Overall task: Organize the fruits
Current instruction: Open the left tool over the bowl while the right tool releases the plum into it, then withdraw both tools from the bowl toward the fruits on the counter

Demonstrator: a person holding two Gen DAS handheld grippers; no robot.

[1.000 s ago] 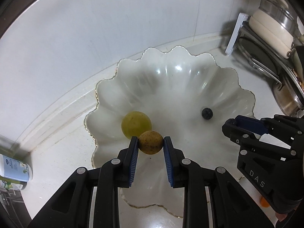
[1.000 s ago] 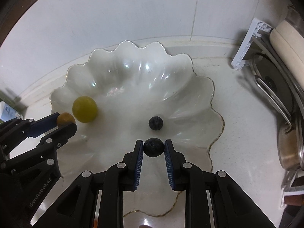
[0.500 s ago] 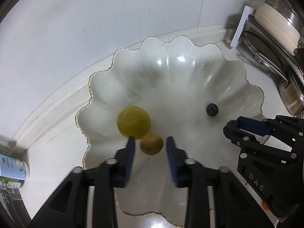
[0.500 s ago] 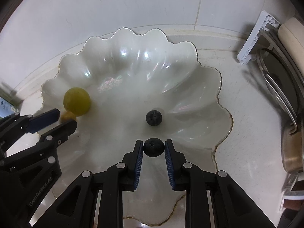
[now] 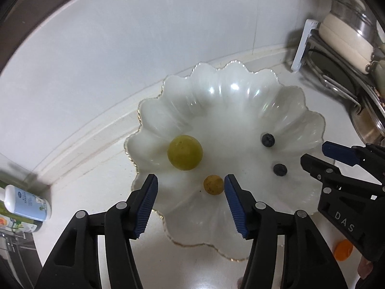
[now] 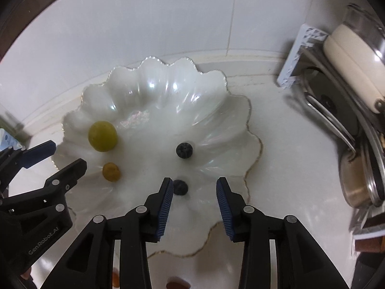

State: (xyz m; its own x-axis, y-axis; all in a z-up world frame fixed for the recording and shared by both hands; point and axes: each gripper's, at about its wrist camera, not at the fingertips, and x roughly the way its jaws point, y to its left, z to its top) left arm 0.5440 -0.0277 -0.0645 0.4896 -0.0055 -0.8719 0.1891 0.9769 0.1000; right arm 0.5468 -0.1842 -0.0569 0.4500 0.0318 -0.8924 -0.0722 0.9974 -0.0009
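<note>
I have let go with both tools: the left tool (image 5: pixel 191 185) is opening around the longan (image 5: pixel 213 184), the right tool (image 6: pixel 194 189) around a blueberry (image 6: pixel 180 187). Both fruits now rest free in the dish (image 5: pixel 240 91). I judge this delivery done.

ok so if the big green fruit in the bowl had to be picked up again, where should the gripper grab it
Grip the green fruit across its widest middle, coming from above. It is round and smooth, so pads off-centre would likely slip. Set the jaws so one pad slides between it and the small yellow-brown fruit nearby; the scalloped bowl wall rises close behind it, so a side approach looks cramped.
</note>
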